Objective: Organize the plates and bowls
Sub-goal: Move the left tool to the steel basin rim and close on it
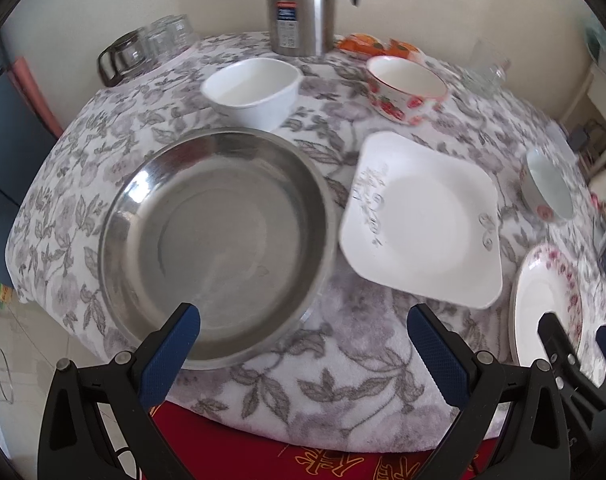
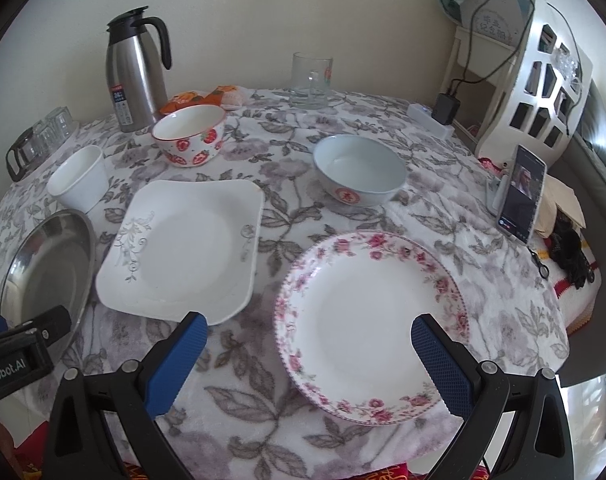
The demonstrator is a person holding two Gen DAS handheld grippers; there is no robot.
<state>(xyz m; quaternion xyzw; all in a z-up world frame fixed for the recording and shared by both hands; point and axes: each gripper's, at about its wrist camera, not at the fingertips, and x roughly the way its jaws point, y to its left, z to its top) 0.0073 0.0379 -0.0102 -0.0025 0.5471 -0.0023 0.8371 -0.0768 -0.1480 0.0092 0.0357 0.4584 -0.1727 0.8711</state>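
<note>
Round table under a flowered cloth point(image 2: 343, 200). Along the near edge: steel pan point(image 1: 219, 240), square plate point(image 2: 183, 248), rose plate point(image 2: 367, 320). Further in: white bowl point(image 1: 251, 88), strawberry bowl point(image 2: 189, 134), pale blue bowl point(image 2: 359, 170). At the far edge: steel flask point(image 2: 135, 72), glass mug point(image 2: 311, 80), orange packet point(image 2: 203, 98).

The left wrist view cuts off the jug point(image 1: 301, 4) top and blurs the steel pan point(image 1: 219, 240), while the right wrist view crops the pan point(image 2: 43, 272) behind the left tool point(image 2: 7, 344).

Both claws point(image 1: 303, 344) point(image 2: 309, 354) wide open, empty.
</note>
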